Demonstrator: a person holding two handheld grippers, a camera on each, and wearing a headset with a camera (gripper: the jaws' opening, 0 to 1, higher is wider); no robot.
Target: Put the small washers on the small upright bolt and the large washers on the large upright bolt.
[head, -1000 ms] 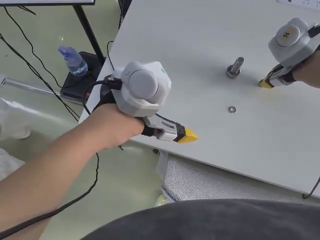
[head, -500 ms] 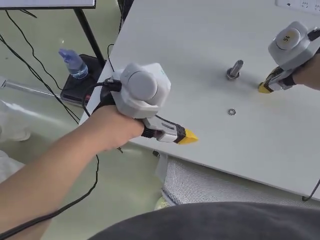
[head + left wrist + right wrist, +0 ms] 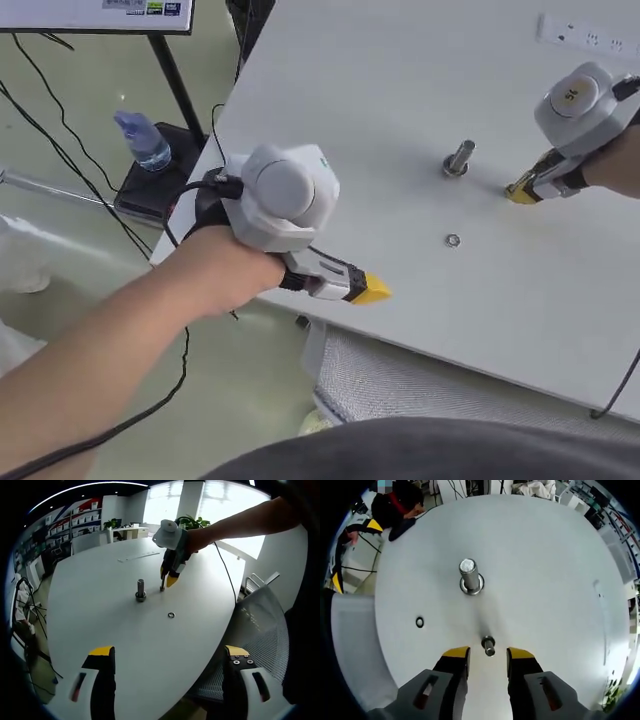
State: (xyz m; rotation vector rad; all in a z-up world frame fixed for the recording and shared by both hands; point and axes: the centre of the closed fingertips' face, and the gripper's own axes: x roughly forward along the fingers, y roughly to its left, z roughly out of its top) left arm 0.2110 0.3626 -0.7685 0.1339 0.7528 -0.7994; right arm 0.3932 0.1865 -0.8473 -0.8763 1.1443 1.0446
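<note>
Large bolt (image 3: 471, 575): seated washer (image 3: 470, 589) at base, seemingly. Small bolt (image 3: 488, 645) stands between parted jaws of right tool (image 3: 488, 656), ungripped. Loose washer (image 3: 453, 240) on counter (image 3: 400, 110), unplaced. Left tool (image 3: 168, 652) wide open, empty.

washer (image 3: 452, 240) size unclear, chair (image 3: 420, 385) partly hidden

— What colours are your jaws?
— Dark, tipped yellow, on both my left gripper (image 3: 372, 291) and my right gripper (image 3: 520, 190). The bodies are white.
— And the work?
— A plain off-white table (image 3: 400, 80), no pattern. The large bolt (image 3: 470, 575), the small bolt (image 3: 488, 645) and the loose washer (image 3: 452, 240) are all bare silver metal.
— Around it?
— Pale green floor (image 3: 90, 90), black cables (image 3: 60, 100), a blue bottle (image 3: 142, 135), a grey mesh chair (image 3: 420, 380).
</note>
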